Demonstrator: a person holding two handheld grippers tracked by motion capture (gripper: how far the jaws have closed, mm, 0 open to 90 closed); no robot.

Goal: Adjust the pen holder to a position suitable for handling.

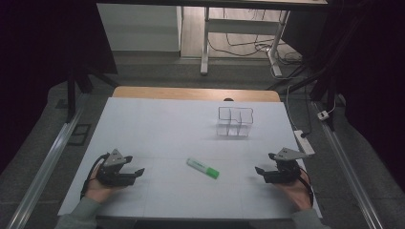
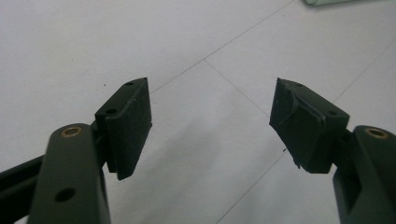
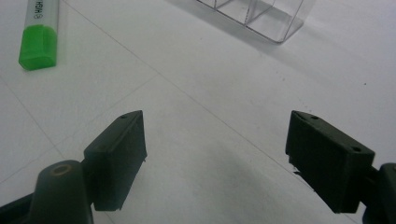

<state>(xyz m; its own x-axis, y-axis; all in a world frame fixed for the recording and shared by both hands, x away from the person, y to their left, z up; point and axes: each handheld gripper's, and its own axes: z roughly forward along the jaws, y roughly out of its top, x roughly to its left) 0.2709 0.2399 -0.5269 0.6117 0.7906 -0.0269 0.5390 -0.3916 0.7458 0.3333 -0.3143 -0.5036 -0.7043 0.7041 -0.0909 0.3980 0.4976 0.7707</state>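
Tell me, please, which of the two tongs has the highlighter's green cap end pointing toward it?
The right tongs: the highlighter lies between both, its green cap toward them, its white end toward the left tongs.

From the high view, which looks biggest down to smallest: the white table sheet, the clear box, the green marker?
1. White table sheet, by far the largest.
2. Clear box, a divided organiser standing farther from the camera.
3. Green marker, thinner, though about as long as the box is wide; being nearer, it may look larger than it is.

The highlighter and clear organizer are running off the right gripper view's top edge, lettering partly cropped.
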